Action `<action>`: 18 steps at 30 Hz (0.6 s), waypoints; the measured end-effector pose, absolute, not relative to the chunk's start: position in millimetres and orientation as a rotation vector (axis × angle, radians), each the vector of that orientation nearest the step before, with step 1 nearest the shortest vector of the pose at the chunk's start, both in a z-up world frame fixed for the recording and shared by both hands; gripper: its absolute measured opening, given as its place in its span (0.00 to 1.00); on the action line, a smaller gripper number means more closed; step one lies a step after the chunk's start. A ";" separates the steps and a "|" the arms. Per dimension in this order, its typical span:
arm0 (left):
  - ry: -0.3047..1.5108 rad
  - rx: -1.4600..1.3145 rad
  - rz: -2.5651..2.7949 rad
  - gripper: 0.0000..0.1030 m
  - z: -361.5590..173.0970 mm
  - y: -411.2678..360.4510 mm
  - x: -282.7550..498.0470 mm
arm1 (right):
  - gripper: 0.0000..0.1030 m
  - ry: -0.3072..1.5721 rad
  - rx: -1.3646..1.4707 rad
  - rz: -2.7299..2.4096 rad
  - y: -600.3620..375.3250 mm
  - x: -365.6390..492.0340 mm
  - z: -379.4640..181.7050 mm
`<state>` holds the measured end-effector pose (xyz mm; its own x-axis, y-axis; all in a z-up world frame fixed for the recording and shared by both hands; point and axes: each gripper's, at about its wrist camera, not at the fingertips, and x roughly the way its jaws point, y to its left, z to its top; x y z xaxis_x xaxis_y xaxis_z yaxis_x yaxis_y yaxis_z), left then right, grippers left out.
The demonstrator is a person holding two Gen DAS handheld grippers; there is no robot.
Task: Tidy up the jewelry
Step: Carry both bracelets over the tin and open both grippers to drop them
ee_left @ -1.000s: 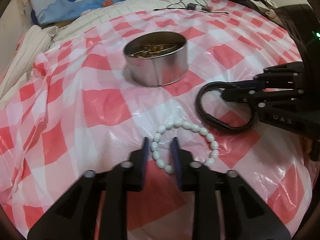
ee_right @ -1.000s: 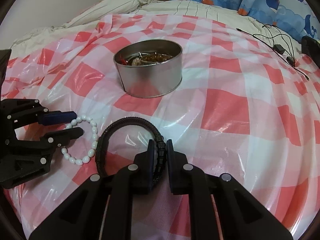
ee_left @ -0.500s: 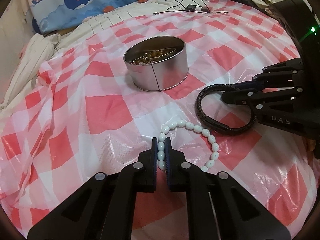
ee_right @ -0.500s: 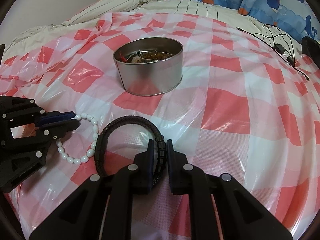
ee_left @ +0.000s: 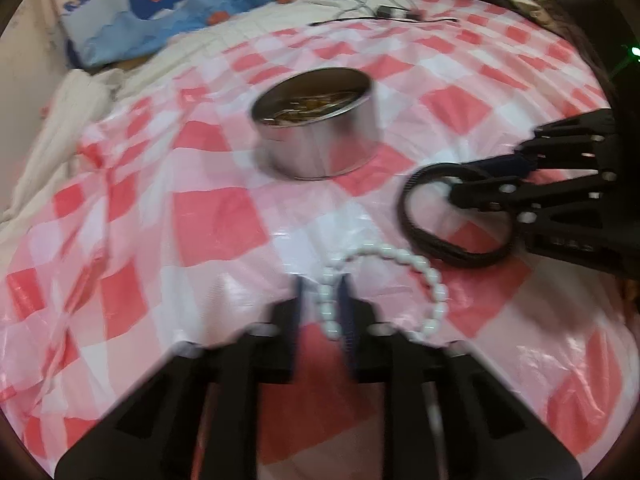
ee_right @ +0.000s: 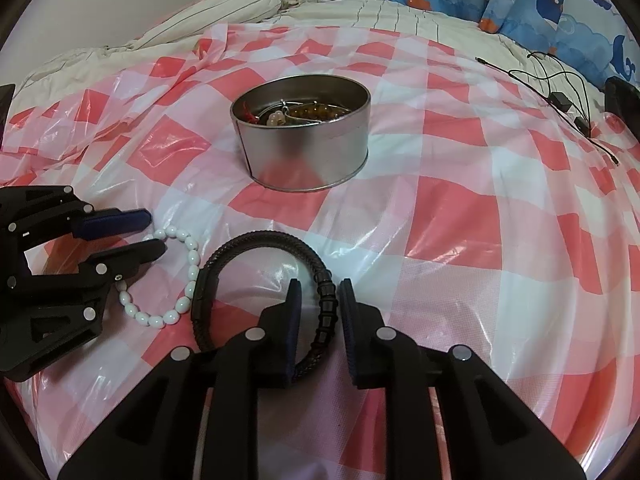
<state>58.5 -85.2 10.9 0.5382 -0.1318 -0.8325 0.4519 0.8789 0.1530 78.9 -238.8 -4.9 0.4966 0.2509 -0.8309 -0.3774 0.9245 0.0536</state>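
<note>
1. Left gripper point(ee_left: 323, 312): jaws parted, straddling the white bead bracelet point(ee_left: 404, 276), not clamped.
2. Right gripper point(ee_right: 320, 312): jaws parted either side of the black cord bracelet point(ee_right: 256, 276), no grip.
3. Both bracelets lie touching on the checked plastic sheet point(ee_right: 460, 216).
4. Ahead of both grippers: round metal tin point(ee_right: 304, 152), jewelry inside.

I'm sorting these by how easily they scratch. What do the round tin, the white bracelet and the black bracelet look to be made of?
Round tin: brushed metal, with a dull sheen and a side seam. White bracelet: glossy oval beads, perhaps glass, plastic or stone; the look can't settle it. Black bracelet: matte braided cord, maybe leather, with ribbed segments near the right gripper.
</note>
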 end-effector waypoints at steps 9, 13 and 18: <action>0.869 0.055 -0.507 0.06 62.5 -61.7 66.1 | 0.12 0.892 0.216 0.522 -269.7 84.8 26.4; 0.827 0.004 -0.515 0.06 85.8 -57.2 80.5 | 0.12 0.832 0.209 0.509 -273.5 90.0 50.6; 0.798 0.006 -0.515 0.06 103.2 -66.4 106.7 | 0.12 0.787 0.198 0.479 -281.9 107.5 68.3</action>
